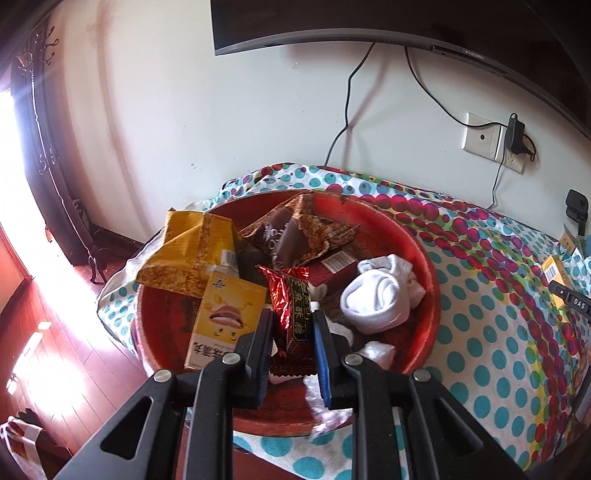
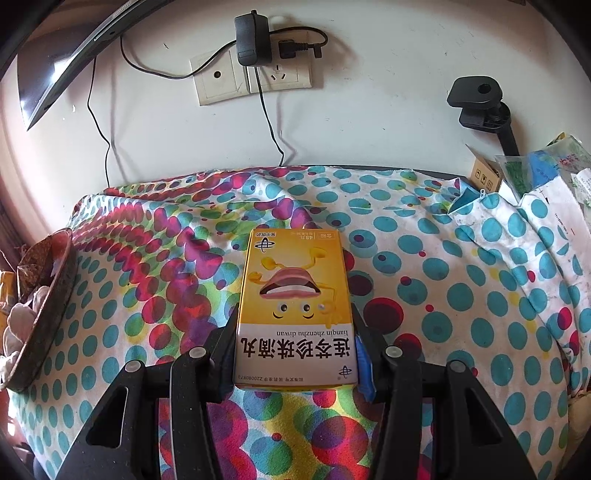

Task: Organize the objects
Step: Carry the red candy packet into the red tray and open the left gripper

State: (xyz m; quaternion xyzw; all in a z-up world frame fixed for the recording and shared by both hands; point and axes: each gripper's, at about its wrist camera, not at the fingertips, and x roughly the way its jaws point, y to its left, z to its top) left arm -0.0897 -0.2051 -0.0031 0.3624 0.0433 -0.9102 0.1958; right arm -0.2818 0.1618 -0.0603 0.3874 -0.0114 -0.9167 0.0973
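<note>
In the left wrist view my left gripper [image 1: 292, 317] is shut on a red foil snack packet [image 1: 291, 306] over a red tray [image 1: 417, 236]. The tray holds a yellow medicine box [image 1: 225, 321], a yellow-gold bag [image 1: 192, 254], a brown wrapper [image 1: 295, 232] and rolled white socks [image 1: 380, 299]. In the right wrist view my right gripper [image 2: 293, 314] is shut on a second yellow medicine box [image 2: 293, 295], held flat over the dotted cloth [image 2: 443, 288]. The tray's rim [image 2: 48, 306] shows at the far left.
A TV [image 1: 369, 22] hangs on the wall above wall sockets with a plugged adapter [image 2: 251, 37] and cables. A black clamp stand [image 2: 484, 107], a small cardboard box [image 2: 485, 177] and papers [image 2: 554, 177] sit at the table's right end. Wooden floor lies left of the table.
</note>
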